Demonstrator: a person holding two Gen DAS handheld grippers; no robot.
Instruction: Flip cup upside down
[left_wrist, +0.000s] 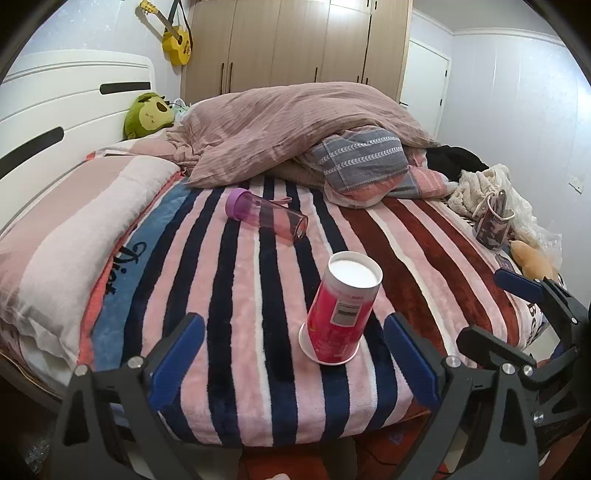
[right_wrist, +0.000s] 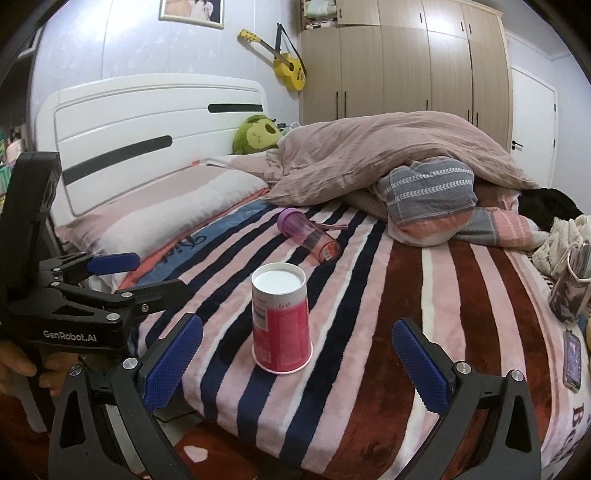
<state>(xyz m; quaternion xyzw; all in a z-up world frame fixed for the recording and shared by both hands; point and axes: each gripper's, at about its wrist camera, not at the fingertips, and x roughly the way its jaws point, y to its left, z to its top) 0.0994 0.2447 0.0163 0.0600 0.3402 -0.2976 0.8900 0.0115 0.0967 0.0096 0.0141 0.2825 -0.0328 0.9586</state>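
Already mouth-down on the bed (right_wrist: 369, 387), cup (right_wrist: 280, 325); both claws (left_wrist: 295, 350) (right_wrist: 295, 354) gaping, empty; soft blanket could topple it.

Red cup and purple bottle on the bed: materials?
Red cup: likely paper, matte printed wall with barcode, white recessed base, rolled rim. Purple bottle: probably plastic, translucent glossy pink body, opaque purple cap. Both look rigid on the plush striped blanket.

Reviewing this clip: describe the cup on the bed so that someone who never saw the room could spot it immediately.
Start at the striped blanket covering the bed and follow it to its near edge. There the cup stands mouth down, its white base facing up, with both open grippers apart from it. Unlike the purple bottle lying on its side farther back, it stands on end and has pink-red paper sides.
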